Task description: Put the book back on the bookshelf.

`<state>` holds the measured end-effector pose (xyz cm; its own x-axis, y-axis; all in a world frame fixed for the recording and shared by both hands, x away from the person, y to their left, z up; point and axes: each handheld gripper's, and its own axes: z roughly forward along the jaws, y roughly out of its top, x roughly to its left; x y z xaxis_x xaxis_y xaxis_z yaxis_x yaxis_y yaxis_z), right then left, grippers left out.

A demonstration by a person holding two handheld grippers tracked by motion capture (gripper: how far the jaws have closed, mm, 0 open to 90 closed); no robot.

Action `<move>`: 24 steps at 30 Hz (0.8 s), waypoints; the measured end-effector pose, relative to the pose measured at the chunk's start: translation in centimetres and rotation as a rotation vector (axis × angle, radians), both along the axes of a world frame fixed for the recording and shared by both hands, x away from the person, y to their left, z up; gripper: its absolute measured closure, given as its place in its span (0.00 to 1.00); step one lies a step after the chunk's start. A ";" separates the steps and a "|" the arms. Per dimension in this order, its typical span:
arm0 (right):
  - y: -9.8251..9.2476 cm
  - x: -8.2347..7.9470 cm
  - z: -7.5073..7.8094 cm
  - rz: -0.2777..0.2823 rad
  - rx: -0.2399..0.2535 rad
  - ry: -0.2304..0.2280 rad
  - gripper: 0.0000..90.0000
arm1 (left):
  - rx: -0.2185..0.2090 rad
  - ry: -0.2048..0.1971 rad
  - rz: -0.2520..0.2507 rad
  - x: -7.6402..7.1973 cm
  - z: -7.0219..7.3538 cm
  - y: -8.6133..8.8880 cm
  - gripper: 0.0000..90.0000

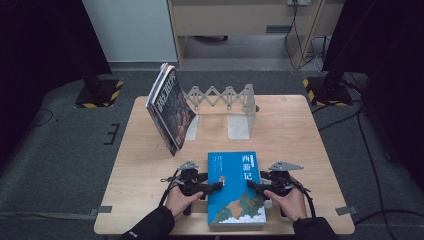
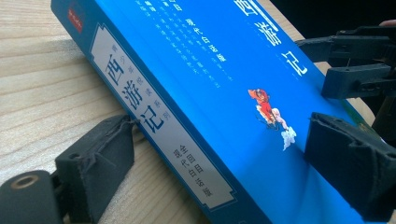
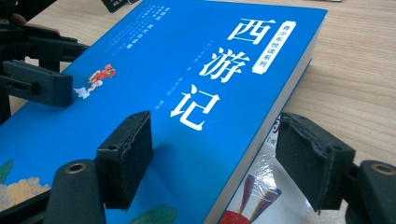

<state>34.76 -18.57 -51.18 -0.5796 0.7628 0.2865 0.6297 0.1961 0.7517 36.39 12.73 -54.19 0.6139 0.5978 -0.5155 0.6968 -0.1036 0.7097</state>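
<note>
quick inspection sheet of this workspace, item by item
surface: wooden table, bare around the books
job's things: blue book flat near the front edge, lying on another book
clutter: leaning books against an expanding book rack
grippers: left gripper jaws straddle the book's spine edge, open; right gripper straddles the opposite edge, pads not clearly pressing
cables: floor cables right of the table
surroundings: grey carpet, stand bases with hazard tape

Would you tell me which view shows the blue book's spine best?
The left gripper view: the blue book's spine runs across it, label readable. The right gripper view shows its cover and page edge; the high view shows only its cover from above.
</note>
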 end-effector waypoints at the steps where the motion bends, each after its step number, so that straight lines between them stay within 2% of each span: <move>1: 0.0 0.0 0.0 0.001 0.002 0.001 0.30 | -0.001 -0.007 -0.011 0.0 0.0 0.0 0.06; 3: 0.0 0.0 -0.1 0.001 0.007 0.003 0.30 | -0.009 -0.013 -0.022 0.0 -0.1 -0.1 0.02; 6: 0.1 0.1 -0.2 0.001 0.015 0.006 0.30 | -0.041 0.000 -0.023 0.1 -0.3 0.1 0.01; 8: 0.1 0.1 -0.2 -0.003 0.023 0.012 0.30 | -0.102 0.025 0.000 0.3 -0.5 0.4 0.01; 9: 0.1 0.1 -0.2 0.001 0.024 0.014 0.30 | -0.112 0.029 0.005 0.3 -0.6 0.4 0.01; 15: 0.2 0.2 -0.3 0.003 0.035 0.019 0.30 | -0.109 0.026 0.006 0.3 -0.6 0.3 0.00; 21: 0.2 0.2 -0.4 0.001 0.040 0.026 0.30 | -0.055 0.007 0.008 0.2 -0.3 -0.1 0.01; 24: 0.2 0.2 -0.4 0.000 0.044 0.026 0.30 | -0.036 0.002 0.020 0.1 -0.3 -0.1 0.06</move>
<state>34.92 -18.36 -51.57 -0.5713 0.7494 0.3347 0.6493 0.1633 0.7428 36.44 12.66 -54.45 0.6012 0.5909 -0.5379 0.6996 -0.0638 0.7117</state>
